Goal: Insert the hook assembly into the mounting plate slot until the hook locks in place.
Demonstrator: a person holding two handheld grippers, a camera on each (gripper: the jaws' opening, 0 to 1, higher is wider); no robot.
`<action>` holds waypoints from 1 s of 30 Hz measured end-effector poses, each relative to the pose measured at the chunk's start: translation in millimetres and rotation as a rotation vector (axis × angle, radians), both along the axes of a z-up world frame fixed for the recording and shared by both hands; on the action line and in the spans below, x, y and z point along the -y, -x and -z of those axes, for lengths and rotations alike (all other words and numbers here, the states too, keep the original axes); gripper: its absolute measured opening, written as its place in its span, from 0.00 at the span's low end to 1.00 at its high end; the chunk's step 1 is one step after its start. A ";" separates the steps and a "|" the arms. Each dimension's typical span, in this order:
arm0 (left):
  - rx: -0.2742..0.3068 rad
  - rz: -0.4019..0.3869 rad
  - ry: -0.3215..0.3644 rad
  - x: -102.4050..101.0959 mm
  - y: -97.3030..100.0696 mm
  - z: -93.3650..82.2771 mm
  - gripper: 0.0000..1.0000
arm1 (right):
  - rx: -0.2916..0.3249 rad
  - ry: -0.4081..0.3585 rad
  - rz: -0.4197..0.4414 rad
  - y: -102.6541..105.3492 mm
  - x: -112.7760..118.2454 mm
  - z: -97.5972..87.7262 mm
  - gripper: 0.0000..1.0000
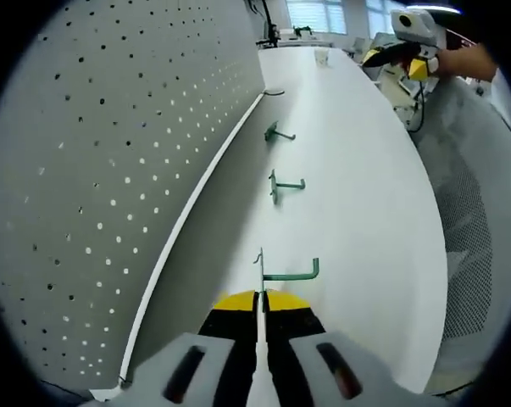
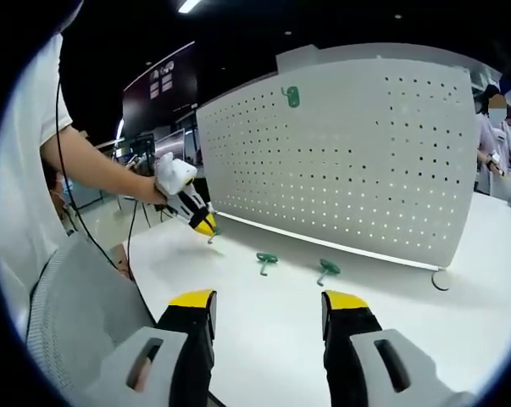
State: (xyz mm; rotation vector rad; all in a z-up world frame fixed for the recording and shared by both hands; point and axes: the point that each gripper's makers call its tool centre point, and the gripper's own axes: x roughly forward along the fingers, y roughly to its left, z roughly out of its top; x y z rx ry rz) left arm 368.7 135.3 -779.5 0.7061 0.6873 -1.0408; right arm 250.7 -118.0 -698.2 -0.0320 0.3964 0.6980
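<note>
My left gripper (image 1: 260, 298) is shut on the thin back plate of a green hook (image 1: 291, 273), held just above the white table (image 1: 365, 195). The hook's arm sticks out to the right. In the right gripper view the same gripper (image 2: 206, 225) shows in a person's hand with the hook (image 2: 213, 234) at its tip, low over the table in front of the white pegboard (image 2: 365, 161). The pegboard (image 1: 94, 153) runs along the left of the left gripper view. My right gripper (image 2: 269, 301) is open and holds nothing. It also appears far off (image 1: 397, 61), held by a hand.
Two more green hooks (image 1: 278, 132) (image 1: 282, 185) lie on the table near the board's foot, seen too as hooks (image 2: 266, 259) (image 2: 327, 269). Another hook (image 2: 291, 96) hangs high on the pegboard. A round ring (image 2: 441, 280) lies by the board's end. A mesh chair (image 1: 475, 220) stands beside the table.
</note>
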 end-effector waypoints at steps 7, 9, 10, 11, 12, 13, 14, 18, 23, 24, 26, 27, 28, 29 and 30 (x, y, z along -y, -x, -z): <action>0.034 -0.061 0.110 5.2 -2.7 -18.2 0.01 | 0.002 -0.010 0.011 -1.0 2.9 -1.3 0.48; 0.056 -0.066 0.143 7.3 -3.0 -25.1 0.01 | 0.004 -0.010 0.012 -1.1 2.9 -1.5 0.48; 0.061 -0.067 0.153 7.8 -2.4 -27.4 0.01 | 0.004 -0.010 0.012 -1.1 2.7 -1.6 0.48; 0.072 -0.073 0.155 6.8 -2.6 -29.1 0.01 | 0.004 -0.011 0.012 -1.1 2.5 -1.9 0.48; 0.074 -0.076 0.159 6.4 -2.4 -29.6 0.01 | 0.004 -0.011 0.013 -1.1 2.4 -2.2 0.48; 0.072 -0.087 0.184 7.2 -2.1 -31.7 0.01 | 0.006 -0.011 0.014 -1.3 2.8 -2.0 0.48; 0.078 -0.097 0.199 7.0 -2.7 -33.9 0.01 | 0.005 -0.014 0.015 -1.3 3.1 -1.7 0.48; 0.083 -0.133 0.248 5.9 -2.2 -41.3 0.01 | 0.008 -0.016 0.019 -1.6 3.8 -2.4 0.48; 0.119 -0.138 0.293 9.3 3.4 -54.1 0.01 | 0.011 -0.015 0.020 -1.8 4.1 -3.1 0.48; 0.135 -0.142 0.317 10.8 3.9 -59.0 0.01 | 0.011 -0.017 0.020 -1.8 4.1 -3.4 0.48; 0.178 -0.145 0.366 13.9 3.7 -70.5 0.01 | 0.013 -0.017 0.020 -1.8 4.2 -3.8 0.48; 0.172 -0.152 0.372 13.4 5.2 -71.3 0.01 | 0.014 -0.018 0.020 -1.9 4.2 -3.9 0.48; 0.158 -0.163 0.386 14.4 6.7 -72.9 0.01 | 0.013 -0.019 0.020 -2.0 4.4 -3.5 0.48; 0.168 -0.163 0.388 14.7 7.3 -74.9 0.01 | 0.014 -0.018 0.019 -2.0 4.3 -3.6 0.48; 0.185 -0.158 0.398 15.9 8.2 -78.3 0.01 | 0.015 -0.017 0.020 -2.1 4.2 -3.9 0.48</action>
